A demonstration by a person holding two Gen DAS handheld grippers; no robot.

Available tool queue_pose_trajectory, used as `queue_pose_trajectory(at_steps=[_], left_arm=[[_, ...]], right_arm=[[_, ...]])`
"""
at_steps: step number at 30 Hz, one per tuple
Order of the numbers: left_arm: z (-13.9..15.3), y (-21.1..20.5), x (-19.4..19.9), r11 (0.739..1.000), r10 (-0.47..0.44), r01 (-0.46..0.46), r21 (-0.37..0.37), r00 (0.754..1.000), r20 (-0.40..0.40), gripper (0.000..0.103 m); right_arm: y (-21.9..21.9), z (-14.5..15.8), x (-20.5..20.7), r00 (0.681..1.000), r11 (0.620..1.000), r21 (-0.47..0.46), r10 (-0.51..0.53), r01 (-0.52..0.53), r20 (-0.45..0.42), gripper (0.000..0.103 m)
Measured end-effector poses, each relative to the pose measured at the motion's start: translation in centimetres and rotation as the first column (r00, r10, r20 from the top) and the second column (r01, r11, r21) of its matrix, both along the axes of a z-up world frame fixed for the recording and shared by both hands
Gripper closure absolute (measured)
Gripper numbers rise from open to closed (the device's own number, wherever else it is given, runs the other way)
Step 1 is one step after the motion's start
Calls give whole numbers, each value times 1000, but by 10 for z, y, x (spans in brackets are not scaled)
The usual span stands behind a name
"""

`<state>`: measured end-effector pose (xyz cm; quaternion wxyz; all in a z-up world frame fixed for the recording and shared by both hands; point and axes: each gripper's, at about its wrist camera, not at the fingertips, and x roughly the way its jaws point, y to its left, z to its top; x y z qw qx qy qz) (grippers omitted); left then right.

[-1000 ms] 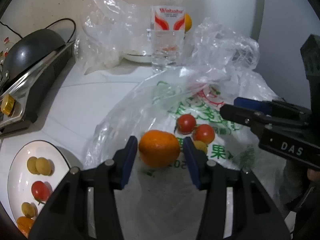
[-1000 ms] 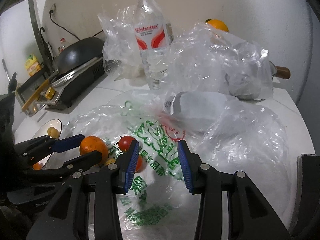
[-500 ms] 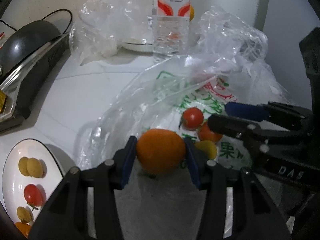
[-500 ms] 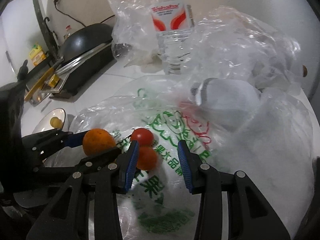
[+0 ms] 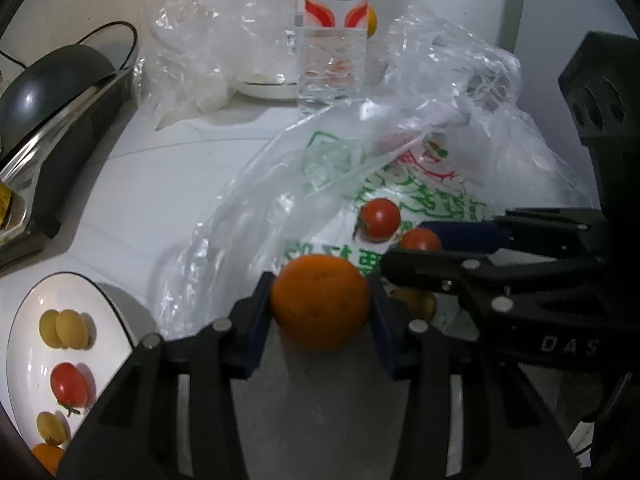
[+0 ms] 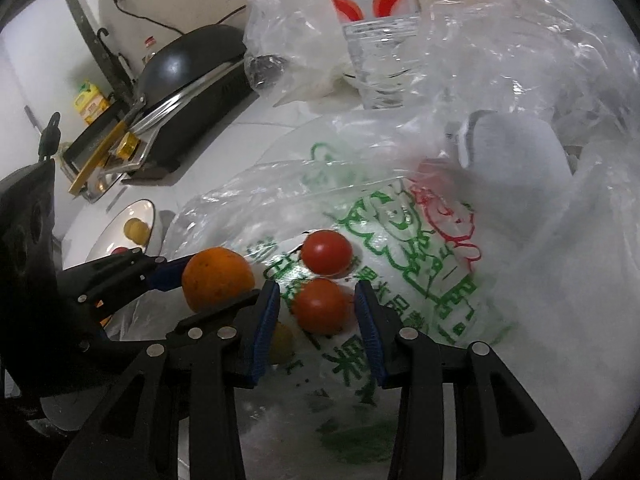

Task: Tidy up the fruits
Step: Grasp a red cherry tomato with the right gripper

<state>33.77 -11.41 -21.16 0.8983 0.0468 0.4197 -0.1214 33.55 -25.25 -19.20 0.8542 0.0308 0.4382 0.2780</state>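
My left gripper (image 5: 320, 308) is shut on an orange (image 5: 320, 302), held just above a printed plastic bag (image 5: 400, 184); it also shows in the right wrist view (image 6: 218, 278). My right gripper (image 6: 316, 312) is open, its blue pads on either side of a red tomato (image 6: 320, 306) on the bag, with a gap on each side. A second tomato (image 6: 326, 252) lies just beyond it, and a small yellow fruit (image 6: 280, 342) sits by the left finger. A white plate (image 5: 24, 344) at the lower left holds yellow fruits, a tomato and an orange.
A water bottle (image 5: 332, 36) stands at the back among crumpled clear bags (image 5: 208, 40). A black cooker with a pan (image 5: 52, 92) sits at the left. A grey-white wrapped object (image 6: 512, 144) lies in plastic at the right. Another orange (image 5: 372, 20) is behind the bottle.
The left gripper closed on the orange and lifted it slightly. The right gripper moved forward and down until its fingers straddle the nearer tomato.
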Motion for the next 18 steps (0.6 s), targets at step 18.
queue_pose_trajectory(at_steps=[18], left_arm=[[28, 7, -32, 999, -17, 19, -36, 997, 71, 58]], right_arm=[[3, 27, -27, 993, 999, -39, -17, 22, 121, 75]])
